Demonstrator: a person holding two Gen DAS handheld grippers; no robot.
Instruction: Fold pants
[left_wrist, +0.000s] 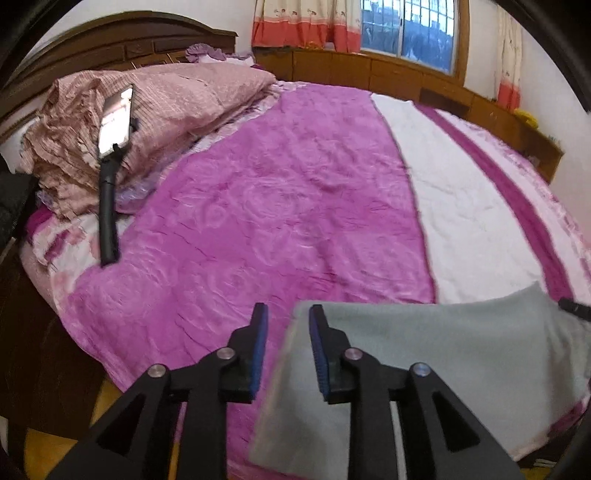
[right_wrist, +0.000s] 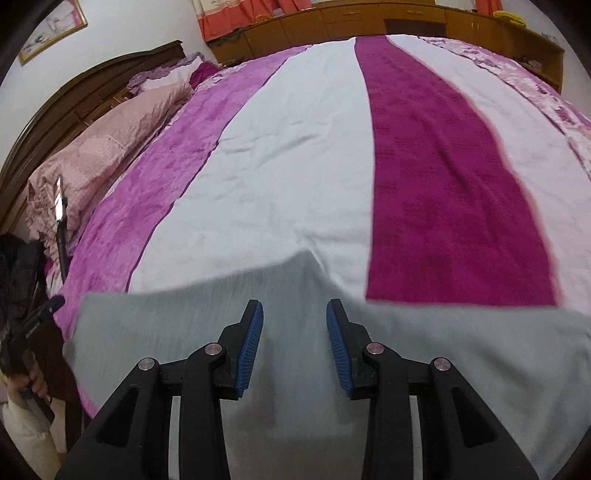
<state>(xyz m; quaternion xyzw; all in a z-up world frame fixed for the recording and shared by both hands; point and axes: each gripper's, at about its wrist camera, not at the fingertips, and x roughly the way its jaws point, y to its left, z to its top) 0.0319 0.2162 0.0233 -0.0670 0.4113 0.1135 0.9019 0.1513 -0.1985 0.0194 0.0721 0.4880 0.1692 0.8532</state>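
Light grey pants (left_wrist: 424, 350) lie flat on the near edge of the bed; they also show in the right wrist view (right_wrist: 424, 350). My left gripper (left_wrist: 286, 314) is open and empty, over the pants' left edge, with its right finger above the fabric. My right gripper (right_wrist: 294, 310) is open and empty, low over the middle of the pants. The other gripper shows at the left edge of the right wrist view (right_wrist: 33, 328). The pants' near part is hidden below both views.
The bed has a pink, white and magenta striped blanket (left_wrist: 258, 206). A pink folded quilt (left_wrist: 155, 110) lies at the headboard, with a phone on a black handle (left_wrist: 110, 155) leaning on it. Wooden cabinets (right_wrist: 369, 22) line the far wall.
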